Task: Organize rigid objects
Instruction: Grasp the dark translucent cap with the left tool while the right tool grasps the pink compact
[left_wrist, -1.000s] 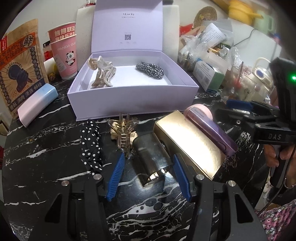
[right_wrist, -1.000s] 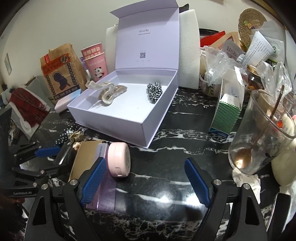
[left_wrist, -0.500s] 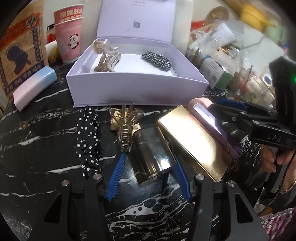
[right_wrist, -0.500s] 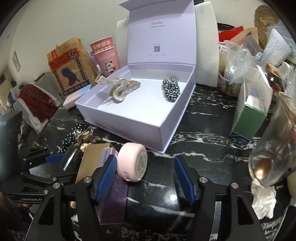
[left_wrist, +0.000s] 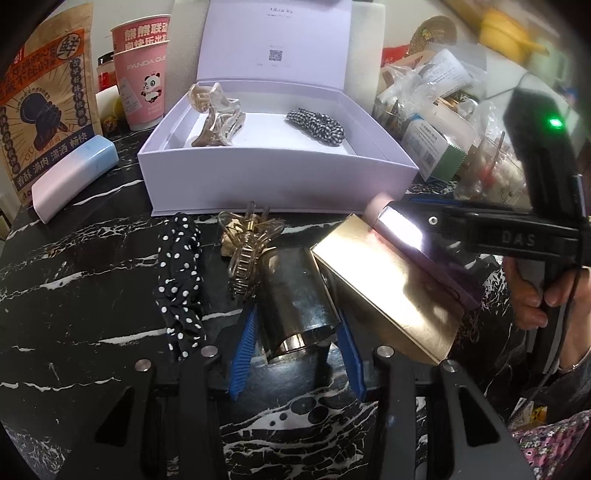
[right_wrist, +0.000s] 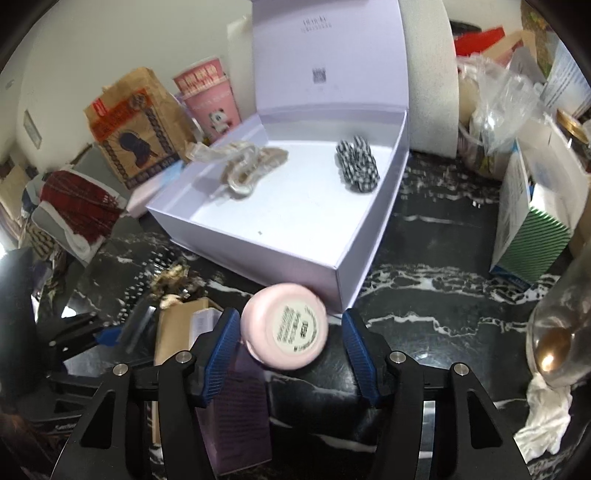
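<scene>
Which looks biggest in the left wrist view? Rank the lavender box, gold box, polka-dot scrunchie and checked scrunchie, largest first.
1. Lavender box.
2. Gold box.
3. Polka-dot scrunchie.
4. Checked scrunchie.

The checked scrunchie lies farther from the camera, so the order of the two scrunchies is unsure.

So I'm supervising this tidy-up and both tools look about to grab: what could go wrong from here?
1. The left tool is closing around the dark metallic container, which touches the gold box and gold hair claw; lifting may drag them.
2. The right tool is closing around the round pink jar; it could roll or slip.
3. The two tools work close together and may collide.
</scene>
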